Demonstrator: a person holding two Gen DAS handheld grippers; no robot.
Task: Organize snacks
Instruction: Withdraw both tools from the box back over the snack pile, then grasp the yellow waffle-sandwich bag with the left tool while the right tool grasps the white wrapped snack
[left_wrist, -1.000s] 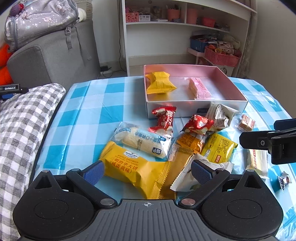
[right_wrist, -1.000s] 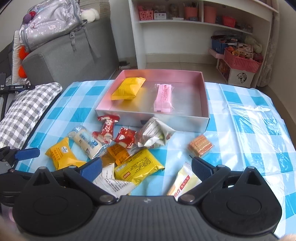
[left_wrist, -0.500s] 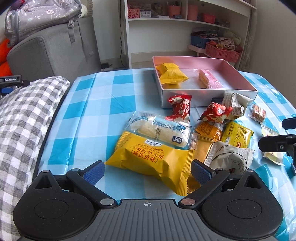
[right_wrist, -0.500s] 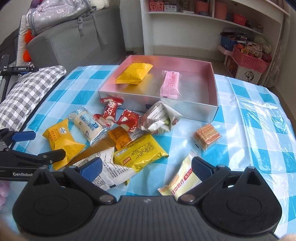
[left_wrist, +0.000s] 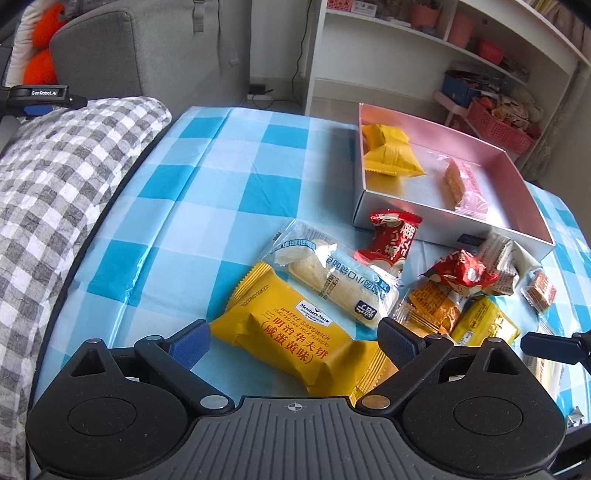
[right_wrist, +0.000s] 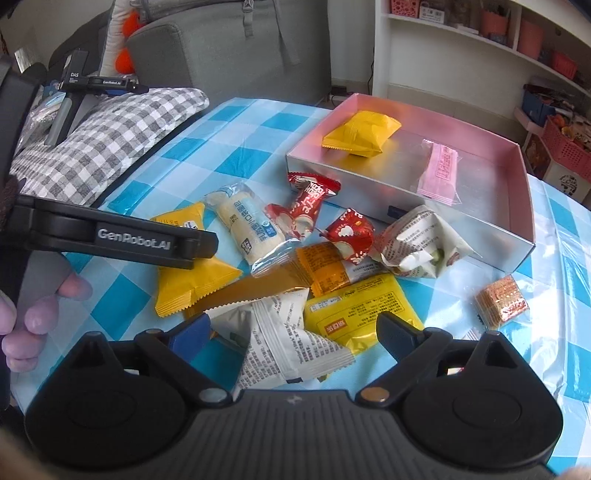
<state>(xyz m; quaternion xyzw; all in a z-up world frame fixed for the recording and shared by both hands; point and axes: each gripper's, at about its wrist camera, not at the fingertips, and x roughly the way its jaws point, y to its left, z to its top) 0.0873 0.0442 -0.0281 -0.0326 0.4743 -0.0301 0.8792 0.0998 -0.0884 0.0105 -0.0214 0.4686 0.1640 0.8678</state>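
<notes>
two grippers low over the loose snacks, the pink box beyond

the left gripper (left_wrist: 293, 341) stood with its fingers wide apart and clamped on nothing; the yellow waffle sandwich pack (left_wrist: 295, 341) lay between its fingertips, the pads clear of the wrapper on either side. just past those tips lay the clear-wrapped roll cake (left_wrist: 332, 275), touching the yellow pack's far edge, and beyond it the red twist-end candy (left_wrist: 393, 240). to the right of the right finger sat an orange packet (left_wrist: 434, 306) and a crumpled red wrapper (left_wrist: 460, 271).

the right gripper (right_wrist: 293, 332) had its jaws wide but closing, with the white triangular packet (right_wrist: 280, 339) between the fingertips and no pad seen pressing on it. just ahead of the right finger lay the yellow flat packet (right_wrist: 364, 306), and off to that finger's right, apart from the pile, a small square biscuit pack (right_wrist: 502, 301). left of the left finger, the other gripper's black arm crossed over the yellow pack, with a person's fingers (right_wrist: 44, 314) below it.

farther ahead, a crumpled white wrapper (right_wrist: 417, 240) lay against the near wall of the pink box (right_wrist: 480, 236). inside the box lay a yellow pillow pack (right_wrist: 364, 134) on the left and a pink wafer bar (right_wrist: 439, 171) to its right. everything rested on the blue checked tablecloth (left_wrist: 229, 173); a grey checked cushion (left_wrist: 48, 184) lay far to the left of the fingers.
</notes>
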